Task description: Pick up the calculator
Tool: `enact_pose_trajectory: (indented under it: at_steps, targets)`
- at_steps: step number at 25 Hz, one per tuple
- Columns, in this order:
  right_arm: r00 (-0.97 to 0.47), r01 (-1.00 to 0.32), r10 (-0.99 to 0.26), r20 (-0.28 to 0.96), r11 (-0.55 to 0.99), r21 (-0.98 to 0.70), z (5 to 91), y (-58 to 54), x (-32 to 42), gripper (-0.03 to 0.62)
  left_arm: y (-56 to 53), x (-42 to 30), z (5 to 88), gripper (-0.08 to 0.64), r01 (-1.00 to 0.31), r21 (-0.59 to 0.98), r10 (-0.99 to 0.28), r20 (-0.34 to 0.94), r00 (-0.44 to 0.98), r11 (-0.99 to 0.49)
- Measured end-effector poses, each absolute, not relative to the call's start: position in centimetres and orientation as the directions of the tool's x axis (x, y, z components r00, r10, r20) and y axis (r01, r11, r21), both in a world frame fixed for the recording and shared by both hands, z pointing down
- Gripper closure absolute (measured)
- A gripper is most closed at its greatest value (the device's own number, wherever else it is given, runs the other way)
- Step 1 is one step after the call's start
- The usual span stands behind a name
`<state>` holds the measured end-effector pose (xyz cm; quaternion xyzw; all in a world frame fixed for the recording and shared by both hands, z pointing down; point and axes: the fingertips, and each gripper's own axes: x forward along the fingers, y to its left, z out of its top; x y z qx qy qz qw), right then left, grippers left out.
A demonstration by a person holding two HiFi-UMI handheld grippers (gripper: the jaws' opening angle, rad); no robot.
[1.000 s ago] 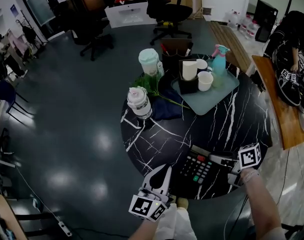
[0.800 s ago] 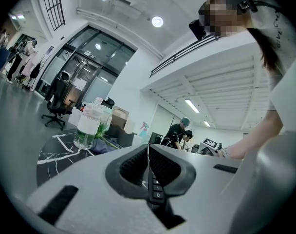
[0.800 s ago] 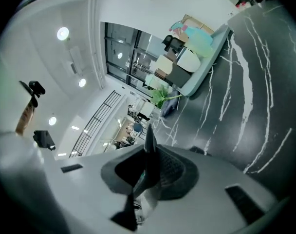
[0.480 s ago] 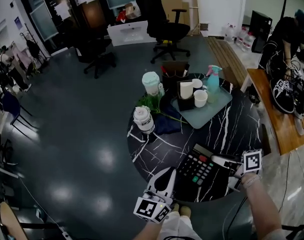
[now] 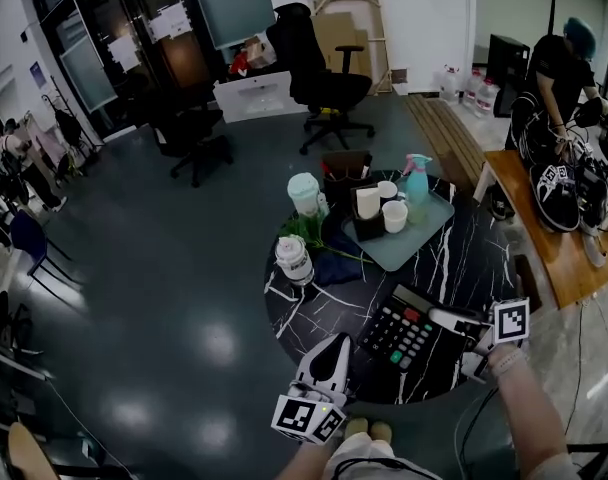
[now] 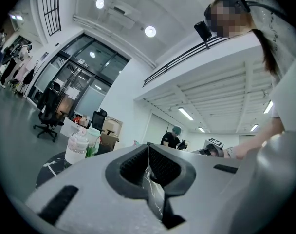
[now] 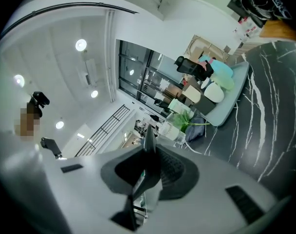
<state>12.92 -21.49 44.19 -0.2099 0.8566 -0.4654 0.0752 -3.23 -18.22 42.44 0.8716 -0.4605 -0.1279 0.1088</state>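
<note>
The black calculator, with grey keys and a few red and green ones, hangs over the near edge of the round black marble table. My left gripper is shut on its left edge, and my right gripper is shut on its right end. In the left gripper view a thin dark plate stands edge-on between the closed jaws. The right gripper view shows the same thin slab pinched between that gripper.
At the table's far side, a pale tray holds white cups and a teal spray bottle. A white bottle, a green-lidded jar and a dark cloth sit at the left. A person stands by a wooden bench at the right.
Both grippers have risen together with the calculator between them. The table and its things look smaller and farther below.
</note>
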Motion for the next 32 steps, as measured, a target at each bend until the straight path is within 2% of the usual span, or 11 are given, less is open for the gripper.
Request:
enact_pose_trajectory:
  at_steps: [9, 32]
  targets:
    - [-0.895, -0.348, -0.426, 0.131, 0.484, -0.803, 42.8, -21.3, 13.3, 0.534, -19.2, -3.9, 40.6, 0.552, -0.773, 0.298, -0.827, -0.144, 0.544, -0.560]
    - [-0.884, -0.331, -0.459, 0.092, 0.474, -0.816, 43.0, -21.2, 13.4, 0.534, -18.9, -4.2, 41.5, 0.552, -0.769, 0.309, -0.825, -0.123, 0.551, -0.560]
